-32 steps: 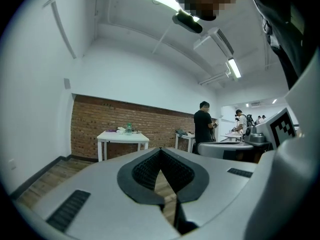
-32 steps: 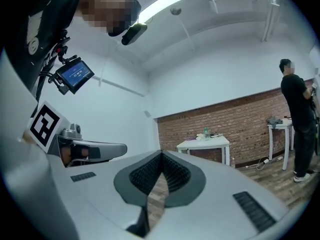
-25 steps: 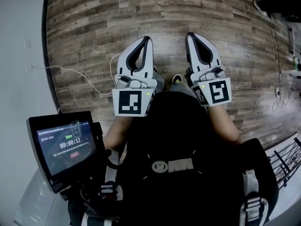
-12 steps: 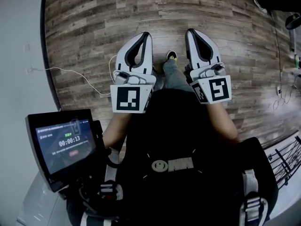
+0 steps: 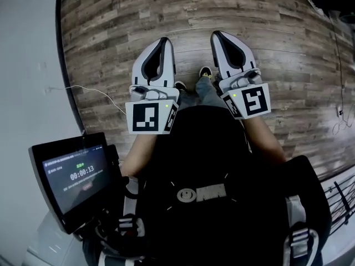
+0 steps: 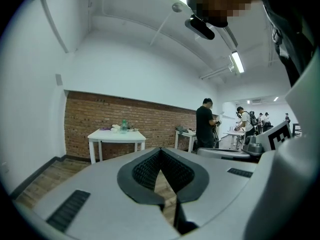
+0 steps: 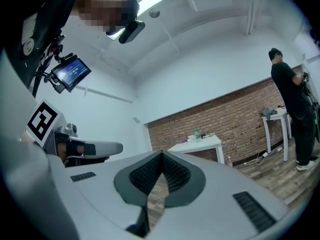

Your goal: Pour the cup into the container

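Floor [image 5: 277, 43] is open at 12 o'clock beyond left gripper [image 5: 164, 41] and right gripper [image 5: 215, 35]. Wall [image 5: 28, 65] closes off 9 o'clock, with a cable [image 5: 94, 91] running out from it across the floor. Screen [image 5: 75, 176] blocks 7 o'clock and rack [image 5: 339, 195] 4 o'clock; far ahead a table [image 6: 116, 136] stands at 12 o'clock and a person [image 6: 205, 126] at 1 o'clock.

Grey-brown plank floor [image 5: 266, 32] meets a plain white wall [image 5: 28, 65]. A brick wall [image 6: 150, 121] backs a white counter [image 6: 116, 135]; strip lights [image 6: 237, 62] glow overhead.
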